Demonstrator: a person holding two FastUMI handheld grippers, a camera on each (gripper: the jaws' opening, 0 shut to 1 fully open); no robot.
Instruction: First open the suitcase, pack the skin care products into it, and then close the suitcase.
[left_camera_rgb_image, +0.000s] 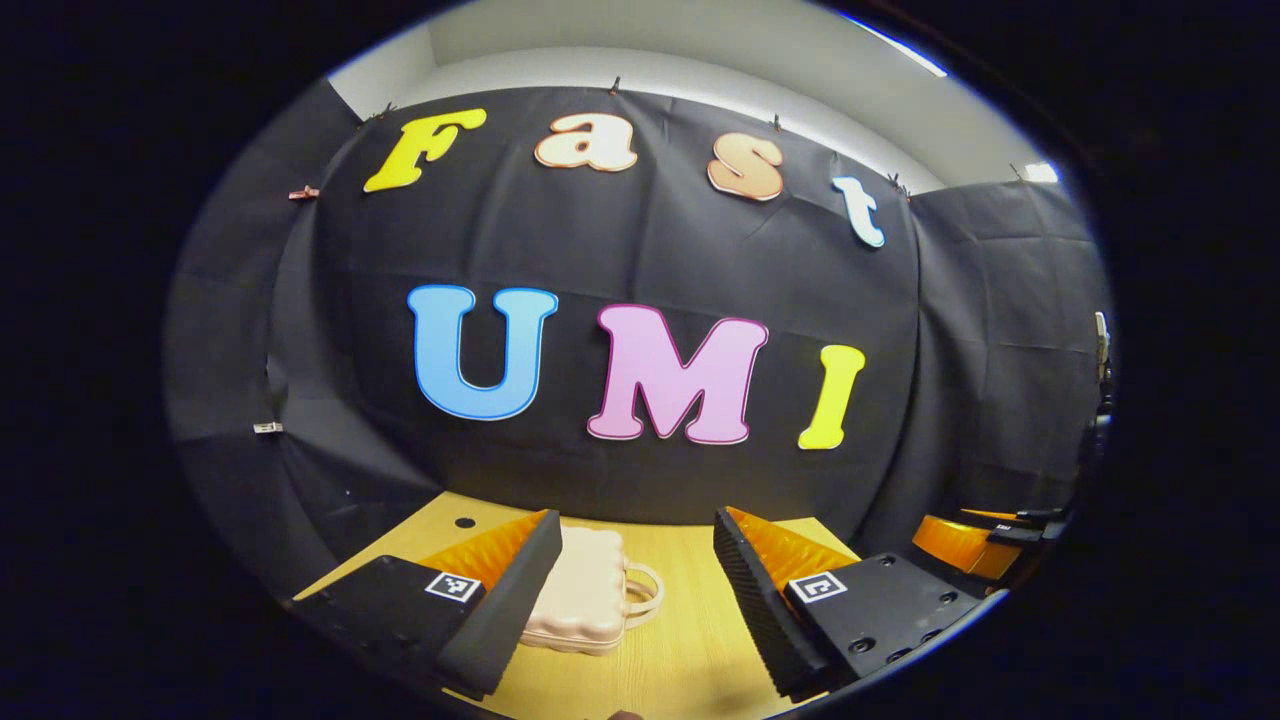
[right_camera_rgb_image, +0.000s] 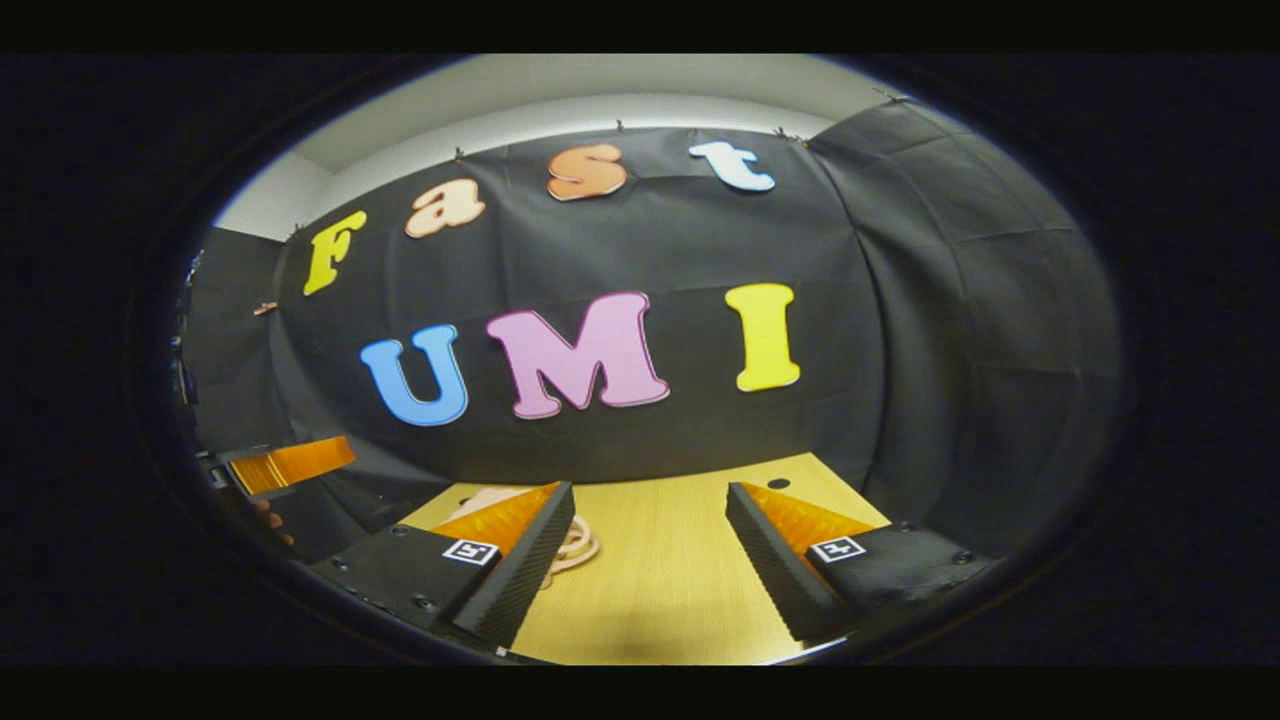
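Suitcase (left_camera_rgb_image: 585, 590), small, pale pink, ribbed, lying shut on wooden table (left_camera_rgb_image: 680, 660) in left gripper view, handle toward the gap between the fingers. Partly hidden behind the left finger of left gripper (left_camera_rgb_image: 635, 600); jaws spread wide, holding nothing, raised off the wood. Other gripper's orange part at far right edge, well apart. Right gripper view next: right gripper (right_camera_rgb_image: 650, 570) also wide open and empty, bare wood between fingers. Suitcase handle (right_camera_rgb_image: 578, 545) peeking out just past its left finger, case body mostly hidden. Other gripper at far left edge, with a bit of hand below it. Skin care products not spotted. Risks, as judgement: light case likely to skid or spin if pushed by one finger only; lid seam hard to catch with blunt pads; handle prone to snagging a finger; right gripper approaching half blind.
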